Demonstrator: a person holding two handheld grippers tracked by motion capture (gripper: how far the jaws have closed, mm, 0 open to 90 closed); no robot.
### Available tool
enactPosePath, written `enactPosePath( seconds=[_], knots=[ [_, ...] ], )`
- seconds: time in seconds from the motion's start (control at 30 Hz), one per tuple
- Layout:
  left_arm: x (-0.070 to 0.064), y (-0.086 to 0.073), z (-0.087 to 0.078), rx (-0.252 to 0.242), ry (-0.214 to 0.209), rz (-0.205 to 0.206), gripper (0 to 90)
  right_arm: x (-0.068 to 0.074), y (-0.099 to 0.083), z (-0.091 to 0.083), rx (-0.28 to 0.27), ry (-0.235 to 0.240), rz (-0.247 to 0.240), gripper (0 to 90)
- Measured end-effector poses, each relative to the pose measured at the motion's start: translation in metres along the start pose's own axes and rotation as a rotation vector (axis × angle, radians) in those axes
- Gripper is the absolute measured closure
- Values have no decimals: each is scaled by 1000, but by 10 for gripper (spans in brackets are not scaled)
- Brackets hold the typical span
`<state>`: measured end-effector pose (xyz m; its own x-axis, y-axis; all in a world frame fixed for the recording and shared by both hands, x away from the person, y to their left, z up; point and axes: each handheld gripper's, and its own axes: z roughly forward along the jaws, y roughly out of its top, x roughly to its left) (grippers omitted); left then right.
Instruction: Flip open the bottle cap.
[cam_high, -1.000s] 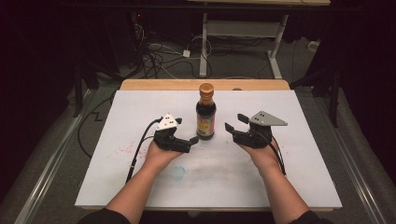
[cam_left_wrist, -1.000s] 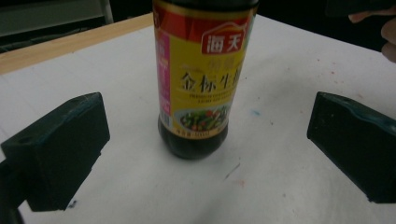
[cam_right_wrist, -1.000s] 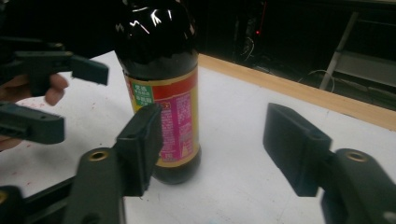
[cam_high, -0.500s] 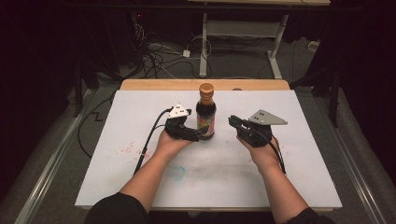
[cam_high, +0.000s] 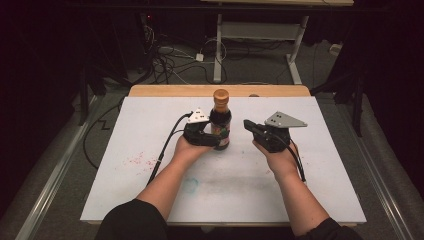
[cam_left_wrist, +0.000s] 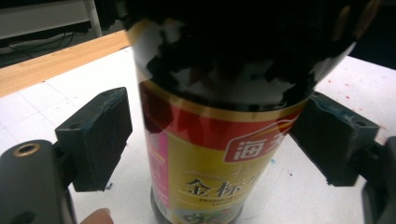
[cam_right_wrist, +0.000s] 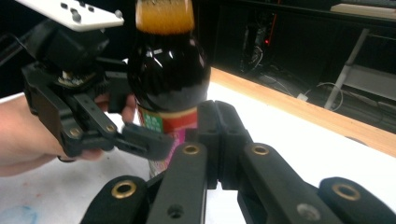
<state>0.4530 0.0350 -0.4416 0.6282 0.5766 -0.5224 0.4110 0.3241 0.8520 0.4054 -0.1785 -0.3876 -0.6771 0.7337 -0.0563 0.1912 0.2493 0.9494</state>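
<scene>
- The soy sauce bottle stands upright on the white bench, towards the far middle of it, its long axis vertical. It has dark glass, a red and yellow label with Chinese characters, and an orange-brown cap on top.
- The left tool is right at the bottle's lower body, coming in from the bottle's left side. In the left gripper view the label sits between the two black pads, which stand wide apart. The pad on the view's left is clear of the glass. The one on the right is just beside it, and whether it touches cannot be told. So this tool brackets the bottle but has not closed on it.
- The right tool is near the bottle on its right side, apart from it, pointing towards it. In the right gripper view its jaws sit together with no gap between them and hold nothing. The bottle rises just beyond their tips.
- The left hand is the nearer one. Since the bottle's axis is vertical and the left tool's jaws lie level on either side of it, the coming move looks to be a plain squeeze on the body.
- The right tool's aim towards the neck and cap suggests it may work the cap afterwards. That is a guess.
- A bare wooden strip runs along the bench's far edge behind the bottle.
</scene>
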Motion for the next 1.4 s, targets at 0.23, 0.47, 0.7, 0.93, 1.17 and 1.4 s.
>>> enactPosePath(
  seconds=[0.23,0.47,0.7,0.93,1.17,1.4],
  knots=[
    [0,-3,2,-1,1,24,248,4,12,6,0,14,1,900],
    [0,-4,1,3,1,37,271,6,28,9,-7,22,-27,900],
    [0,-7,1,-13,4,45,279,6,44,10,-5,26,-30,900],
    [-1,-7,1,-16,8,49,282,4,57,13,4,43,-17,900],
    [-1,-7,1,-13,11,53,283,7,70,15,12,53,-30,900],
    [-1,-7,1,-11,14,60,283,10,78,17,12,44,-52,900]
  ],
)
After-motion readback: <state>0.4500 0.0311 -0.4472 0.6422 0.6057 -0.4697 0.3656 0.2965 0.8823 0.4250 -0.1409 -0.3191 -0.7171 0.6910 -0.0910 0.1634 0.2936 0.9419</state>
